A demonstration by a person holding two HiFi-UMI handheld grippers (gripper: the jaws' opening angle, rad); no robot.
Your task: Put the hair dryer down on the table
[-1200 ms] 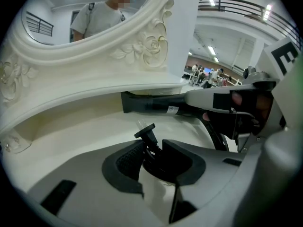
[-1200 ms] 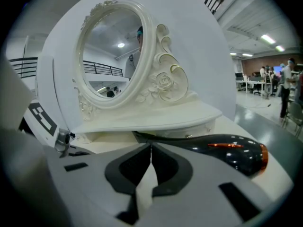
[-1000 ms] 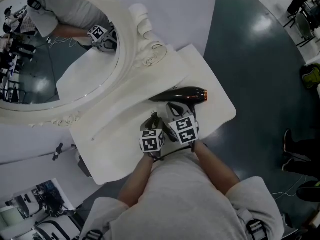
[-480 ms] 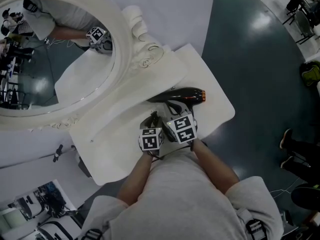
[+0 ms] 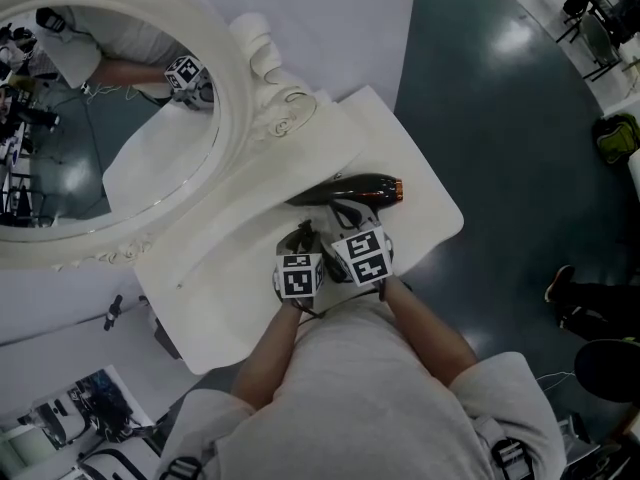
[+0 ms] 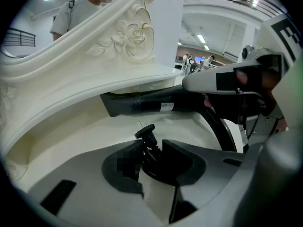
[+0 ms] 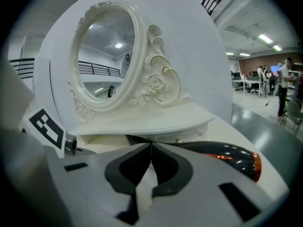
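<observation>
The hair dryer (image 5: 348, 188) lies on the worktop (image 5: 230, 298) just ahead of both grippers, its cord (image 6: 149, 143) pinched in the left gripper (image 6: 152, 149), seemingly to stop it trailing, while the right gripper (image 7: 150, 148) is closed and empty.

The hair dryer (image 5: 352, 185) at frame centre is glossy black plastic with a coppery metallic nozzle ring. Its cord (image 6: 152, 150) looks matt and rubbery. The table (image 5: 425, 223) is smooth matt white. The carved mirror frame (image 5: 236, 98), upper left, has a satin cream finish. The dark floor (image 5: 500, 108) on the right is polished and gleams.
</observation>
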